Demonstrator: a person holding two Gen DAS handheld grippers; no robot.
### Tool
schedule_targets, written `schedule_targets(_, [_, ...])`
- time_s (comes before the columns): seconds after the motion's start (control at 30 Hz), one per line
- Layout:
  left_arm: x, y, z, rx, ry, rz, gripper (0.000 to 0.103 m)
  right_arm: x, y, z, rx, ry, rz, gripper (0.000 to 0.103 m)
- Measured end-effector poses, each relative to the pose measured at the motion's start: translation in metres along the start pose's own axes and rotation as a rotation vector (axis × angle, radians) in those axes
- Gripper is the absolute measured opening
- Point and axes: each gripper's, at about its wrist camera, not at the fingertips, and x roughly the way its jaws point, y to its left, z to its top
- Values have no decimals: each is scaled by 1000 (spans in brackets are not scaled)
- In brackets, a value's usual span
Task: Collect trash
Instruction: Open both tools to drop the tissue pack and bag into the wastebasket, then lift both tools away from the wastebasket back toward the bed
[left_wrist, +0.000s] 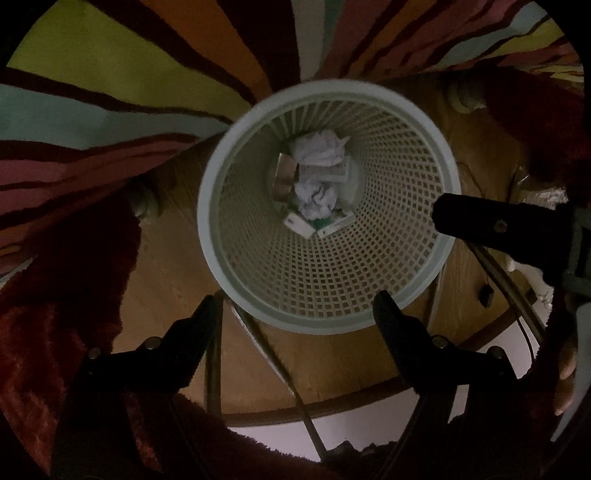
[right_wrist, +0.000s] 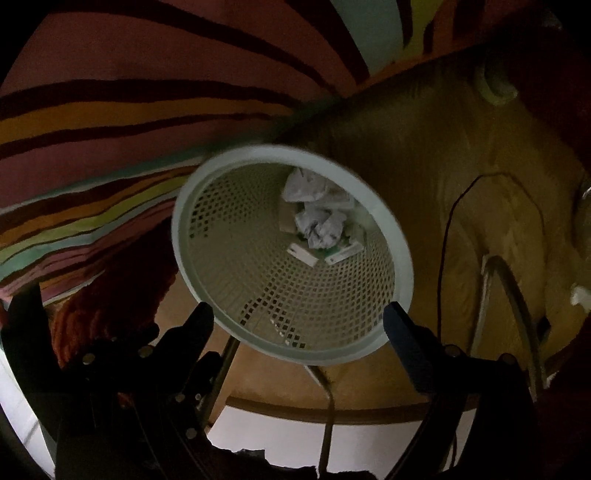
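Two hand-held grippers hang over a white lattice wastebasket (left_wrist: 328, 206) that stands on a wooden floor (left_wrist: 173, 273), just beside the edge of a striped rug (left_wrist: 110, 74) that runs behind the basket. The left gripper (left_wrist: 295, 314) points steeply down at the near rim of the basket, its jaws spread wide with nothing between them; the right gripper (right_wrist: 299, 321) does the same from slightly to one side, also wide open and empty, and one of its dark fingers (left_wrist: 476, 221) reaches in over the basket's right rim in the left camera's view. Both stand above the basket's mouth rather than down at floor level, which fits hands that have nothing left to carry and are placed so that anything let go would fall inside. At the bottom of the basket lies the collected trash: two crumpled balls of white paper (left_wrist: 317, 199), a brown cardboard piece (left_wrist: 284, 177) to their left, and a couple of small white cartons (left_wrist: 299, 225) nearest the grippers. In the dim light it is hard to say what the thin dark cable (right_wrist: 443, 266) on the floor to the right of the basket belongs to. Metal tube legs (left_wrist: 214, 369) rise from the floor on the near side of the basket, and dark red plush fabric (left_wrist: 59, 332) fills the left foreground. No loose litter shows on the floor around the basket, so the collecting seems near its end
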Motion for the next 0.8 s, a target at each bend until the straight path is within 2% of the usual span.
schedule_targets(0.27, [-45, 4, -19, -12, -162, 3, 83, -48, 9, -20, -70, -103, 22, 89])
schedule_targets(0.47, [-86, 3, -47, 8, -293, -33, 83, -102, 38, -50, -262, -257, -14, 89])
schedule_targets(0.7, [-126, 9, -84, 3, -456, -38, 83, -180, 65, -69, -424, -577, -45, 89])
schedule_targets(0.8, [-154, 16, -96, -25, -557, -48, 83, -203, 75, -65, -482, -688, -45, 89])
